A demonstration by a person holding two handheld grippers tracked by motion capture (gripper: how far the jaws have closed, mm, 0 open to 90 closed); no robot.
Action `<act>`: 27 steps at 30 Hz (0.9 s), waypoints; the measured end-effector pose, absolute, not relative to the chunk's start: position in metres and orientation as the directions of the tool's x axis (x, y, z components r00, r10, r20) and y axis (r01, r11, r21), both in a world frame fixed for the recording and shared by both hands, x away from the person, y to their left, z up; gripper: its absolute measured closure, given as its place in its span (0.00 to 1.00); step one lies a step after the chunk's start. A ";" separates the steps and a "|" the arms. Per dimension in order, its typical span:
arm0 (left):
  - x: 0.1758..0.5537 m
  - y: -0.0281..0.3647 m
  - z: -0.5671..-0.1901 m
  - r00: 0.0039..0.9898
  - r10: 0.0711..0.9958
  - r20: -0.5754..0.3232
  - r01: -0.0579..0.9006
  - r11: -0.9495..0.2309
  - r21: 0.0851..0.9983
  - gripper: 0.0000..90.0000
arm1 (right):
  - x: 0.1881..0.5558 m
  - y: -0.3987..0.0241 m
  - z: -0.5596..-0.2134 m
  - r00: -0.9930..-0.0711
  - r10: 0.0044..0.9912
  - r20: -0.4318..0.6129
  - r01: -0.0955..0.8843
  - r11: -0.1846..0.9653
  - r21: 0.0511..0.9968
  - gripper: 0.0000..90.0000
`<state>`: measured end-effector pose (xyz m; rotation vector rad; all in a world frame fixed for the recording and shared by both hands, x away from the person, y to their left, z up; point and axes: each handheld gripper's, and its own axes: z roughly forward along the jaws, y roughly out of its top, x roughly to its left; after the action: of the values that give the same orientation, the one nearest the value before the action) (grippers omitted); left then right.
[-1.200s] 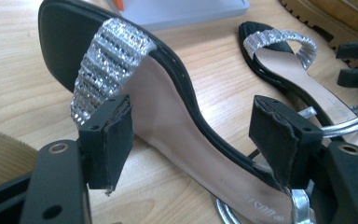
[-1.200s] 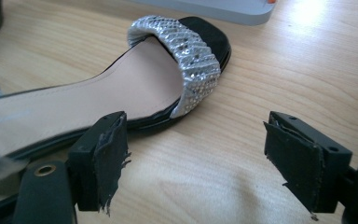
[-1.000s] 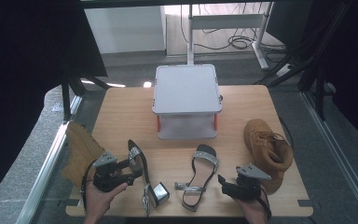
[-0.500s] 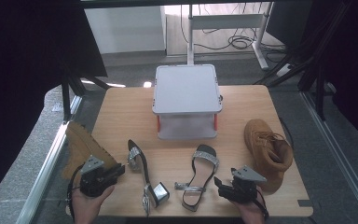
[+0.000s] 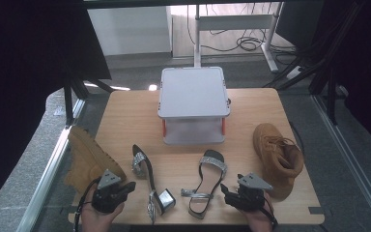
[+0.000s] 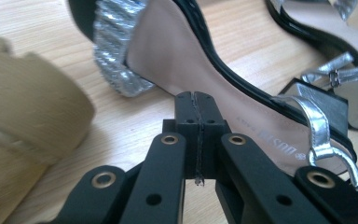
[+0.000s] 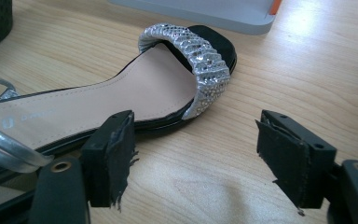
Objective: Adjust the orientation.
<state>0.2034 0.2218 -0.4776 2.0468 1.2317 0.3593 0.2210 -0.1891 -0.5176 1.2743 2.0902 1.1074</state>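
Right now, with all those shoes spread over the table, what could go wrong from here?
The left tool has just closed on nothing, its jaws meeting in front of the tipped sandal; a push forward might shove that sandal instead of gripping it.

The left boot hangs over the table edge, so a nudge from that hand could drop it.

The right tool stands open beside the flat sandal; closing there might catch only the thin sole edge and slip.
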 end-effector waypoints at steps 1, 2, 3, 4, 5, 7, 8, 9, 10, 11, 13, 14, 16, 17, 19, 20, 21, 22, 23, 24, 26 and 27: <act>0.203 0.220 -0.479 0.515 0.851 -0.102 0.652 -0.312 0.691 1.00 | 0.220 -0.189 -0.517 -0.471 0.882 0.025 0.518 0.254 0.816 0.32; 0.202 0.220 -0.480 0.517 0.851 -0.094 0.651 -0.319 0.689 1.00 | 0.219 -0.189 -0.516 -0.474 0.880 0.025 0.517 0.255 0.817 0.33; 0.202 0.220 -0.480 0.522 0.847 -0.099 0.654 -0.323 0.684 1.00 | 0.218 -0.189 -0.516 -0.476 0.879 0.019 0.511 0.259 0.819 0.34; 0.201 0.221 -0.480 0.530 0.841 -0.107 0.655 -0.326 0.682 1.00 | 0.217 -0.189 -0.516 -0.473 0.881 0.013 0.510 0.261 0.820 0.34; 0.201 0.221 -0.480 0.533 0.839 -0.107 0.654 -0.329 0.681 1.00 | 0.216 -0.189 -0.516 -0.471 0.882 0.010 0.511 0.264 0.818 0.34; 0.202 0.219 -0.479 0.544 0.833 -0.101 0.649 -0.341 0.680 1.00 | 0.216 -0.189 -0.516 -0.467 0.884 0.014 0.516 0.259 0.817 0.34; 0.203 0.218 -0.479 0.546 0.831 -0.103 0.648 -0.341 0.682 1.00 | 0.216 -0.189 -0.516 -0.466 0.885 0.012 0.516 0.260 0.816 0.34; 0.205 0.216 -0.479 0.550 0.828 -0.105 0.646 -0.342 0.682 1.00 | 0.216 -0.189 -0.516 -0.466 0.885 0.010 0.517 0.263 0.815 0.34; 0.207 0.214 -0.480 0.555 0.825 -0.106 0.645 -0.347 0.681 1.00 | 0.216 -0.189 -0.516 -0.468 0.884 0.008 0.516 0.267 0.814 0.34; 0.207 0.214 -0.480 0.555 0.825 -0.106 0.645 -0.347 0.681 1.00 | 0.216 -0.189 -0.516 -0.468 0.884 0.008 0.516 0.267 0.814 0.34; 0.214 0.209 -0.480 0.563 0.817 -0.122 0.643 -0.340 0.686 1.00 | 0.214 -0.189 -0.517 -0.469 0.883 0.004 0.517 0.271 0.812 0.34; 0.216 0.207 -0.479 0.568 0.813 -0.131 0.639 -0.334 0.693 1.00 | 0.213 -0.190 -0.517 -0.468 0.884 0.004 0.518 0.270 0.812 0.34; 0.220 0.203 -0.479 0.580 0.803 -0.138 0.634 -0.339 0.695 1.00 | 0.213 -0.190 -0.518 -0.466 0.885 0.003 0.520 0.271 0.810 0.34; 0.221 0.201 -0.478 0.585 0.799 -0.138 0.631 -0.342 0.696 1.00 | 0.213 -0.190 -0.518 -0.466 0.885 0.001 0.520 0.273 0.809 0.34; 0.223 0.199 -0.479 0.591 0.794 -0.142 0.630 -0.344 0.697 1.00 | 0.212 -0.190 -0.518 -0.465 0.885 0.003 0.522 0.272 0.809 0.34; 0.224 0.199 -0.480 0.591 0.794 -0.146 0.630 -0.341 0.697 1.00 | 0.211 -0.190 -0.518 -0.466 0.885 0.000 0.519 0.273 0.810 0.35; 0.225 0.199 -0.481 0.590 0.793 -0.151 0.633 -0.338 0.697 1.00 | 0.211 -0.190 -0.518 -0.466 0.885 -0.004 0.518 0.276 0.810 0.35; 0.225 0.199 -0.481 0.590 0.793 -0.151 0.633 -0.338 0.697 1.00 | 0.211 -0.190 -0.518 -0.466 0.885 -0.004 0.518 0.276 0.810 0.35; 0.226 0.198 -0.483 0.590 0.790 -0.165 0.638 -0.331 0.695 1.00 | 0.211 -0.192 -0.517 -0.463 0.887 -0.003 0.516 0.272 0.812 0.35; 0.227 0.198 -0.484 0.592 0.788 -0.173 0.640 -0.328 0.695 1.00 | 0.211 -0.192 -0.517 -0.461 0.887 -0.003 0.517 0.271 0.812 0.35; 0.228 0.197 -0.484 0.592 0.786 -0.180 0.643 -0.325 0.693 1.00 | 0.211 -0.192 -0.517 -0.461 0.888 -0.003 0.517 0.271 0.812 0.35; 0.228 0.197 -0.485 0.592 0.785 -0.182 0.645 -0.326 0.691 1.00 | 0.210 -0.192 -0.517 -0.462 0.887 0.000 0.516 0.269 0.813 0.35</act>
<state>0.2285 0.1969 -0.4849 2.0690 1.1300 0.2383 0.2105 -0.1921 -0.5167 1.2650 2.0839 1.0713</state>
